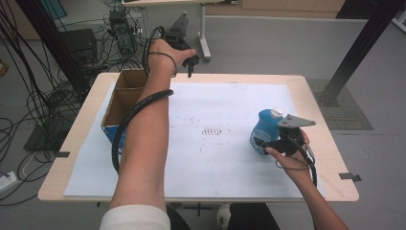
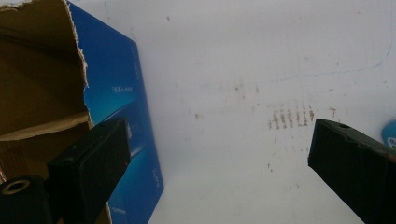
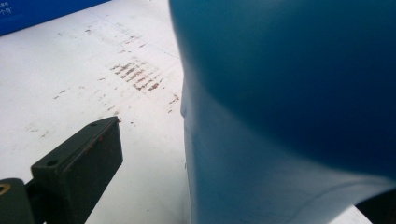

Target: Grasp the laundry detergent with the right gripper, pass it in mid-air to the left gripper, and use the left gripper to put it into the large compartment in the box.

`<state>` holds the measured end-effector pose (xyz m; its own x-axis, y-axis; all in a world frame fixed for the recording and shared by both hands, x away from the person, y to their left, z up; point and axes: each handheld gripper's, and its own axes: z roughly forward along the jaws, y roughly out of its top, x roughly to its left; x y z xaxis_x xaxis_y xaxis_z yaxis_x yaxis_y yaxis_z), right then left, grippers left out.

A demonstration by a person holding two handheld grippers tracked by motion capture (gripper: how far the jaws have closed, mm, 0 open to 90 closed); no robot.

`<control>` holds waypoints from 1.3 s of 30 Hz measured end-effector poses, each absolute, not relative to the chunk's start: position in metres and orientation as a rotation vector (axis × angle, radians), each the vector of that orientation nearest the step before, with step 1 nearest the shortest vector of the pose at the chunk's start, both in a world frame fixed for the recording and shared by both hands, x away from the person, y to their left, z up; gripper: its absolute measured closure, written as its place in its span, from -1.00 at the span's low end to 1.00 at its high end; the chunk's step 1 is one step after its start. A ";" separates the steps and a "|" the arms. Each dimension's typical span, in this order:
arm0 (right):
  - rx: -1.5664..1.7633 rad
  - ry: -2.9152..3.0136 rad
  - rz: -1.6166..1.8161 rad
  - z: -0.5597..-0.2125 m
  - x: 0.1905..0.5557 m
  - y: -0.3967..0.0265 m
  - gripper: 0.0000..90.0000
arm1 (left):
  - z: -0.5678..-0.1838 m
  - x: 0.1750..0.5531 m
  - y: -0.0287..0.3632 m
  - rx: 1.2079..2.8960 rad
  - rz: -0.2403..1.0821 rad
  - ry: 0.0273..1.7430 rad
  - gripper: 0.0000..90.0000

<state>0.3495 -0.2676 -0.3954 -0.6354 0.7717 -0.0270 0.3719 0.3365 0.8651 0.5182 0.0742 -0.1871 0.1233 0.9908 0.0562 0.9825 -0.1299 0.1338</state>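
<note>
A blue bottle [image 1: 265,129] with a white cap stands on the white sheet [image 1: 215,163] at the right. My right gripper [image 1: 262,143] is open around its lower body. In the right gripper view the bottle [image 3: 289,93] sits close ahead, and the left finger [image 3: 79,172] stands apart from its side. My left gripper [image 1: 191,60] is held high over the table's far edge, next to an open cardboard box [image 1: 125,96] with blue sides. Its jaws [image 2: 219,140] are wide open with nothing between them, and the box [image 2: 42,84] lies below at the left.
The wooden table [image 1: 335,163] carries the sheet, which has brown smudges [image 1: 213,130] in its middle. Cables [image 1: 28,110] lie tangled on the floor at the left. A black post [image 1: 359,48] slants at the right, and a desk leg [image 1: 204,33] stands beyond the far edge.
</note>
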 end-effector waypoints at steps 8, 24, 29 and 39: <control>0.999 2.171 1.232 -0.396 0.350 -0.267 -0.96 | -0.187 0.518 0.074 2.305 0.201 2.029 -0.86; 0.999 2.176 1.247 -0.396 0.350 -0.267 -0.79 | -0.186 0.518 0.074 2.306 0.201 2.026 -0.86; 0.993 2.179 1.253 -0.397 0.350 -0.268 -0.64 | -0.187 0.518 0.074 2.309 0.200 2.028 -0.86; 0.995 2.156 1.243 -0.397 0.350 -0.270 -0.40 | -0.187 0.519 0.072 2.312 0.201 2.024 -0.86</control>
<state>0.3503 -0.2702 -0.3972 -0.6340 0.7727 -0.0315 0.3598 0.3308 0.8724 0.5193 0.0724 -0.1871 0.1285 0.9901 0.0568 0.9819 -0.1351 0.1326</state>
